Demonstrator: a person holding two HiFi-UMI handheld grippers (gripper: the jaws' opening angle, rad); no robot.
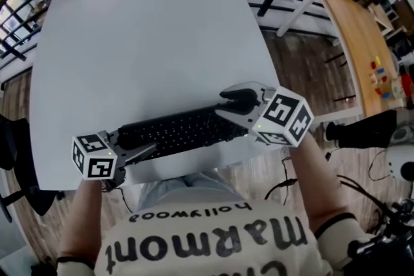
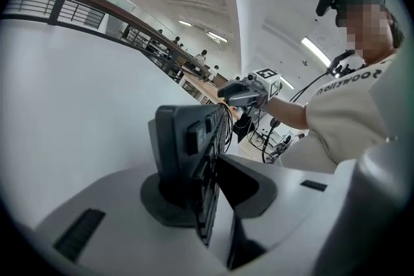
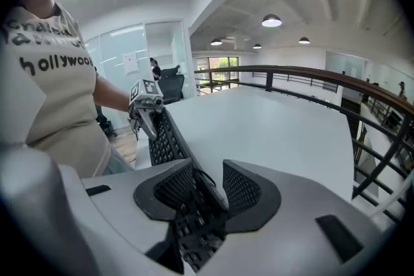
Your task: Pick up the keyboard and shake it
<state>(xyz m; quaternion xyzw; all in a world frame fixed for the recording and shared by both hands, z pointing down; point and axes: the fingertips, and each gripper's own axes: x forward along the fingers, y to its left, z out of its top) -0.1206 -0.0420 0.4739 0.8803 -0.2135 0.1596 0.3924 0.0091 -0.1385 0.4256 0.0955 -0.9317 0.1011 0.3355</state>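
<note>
Keyboard (image 1: pixel 178 131) sits along the near edge of the tabletop (image 1: pixel 149 42), with 1 gripper at each end. A 2-point hold suits a long, thin thing due for shaking.

Left gripper (image 1: pixel 139 144): jaws clamped across the keyboard's left end, bearing it.

Right gripper (image 1: pixel 225 105): jaws apart, the right end between the pads, 1 pad clear of it.

Judgement: the right must close before any shake. Lifted or resting, cannot tell.

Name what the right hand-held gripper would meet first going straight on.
The keyboard: its end lies between the right hand-held gripper's parted jaws, so it would likely meet that at once.
</note>
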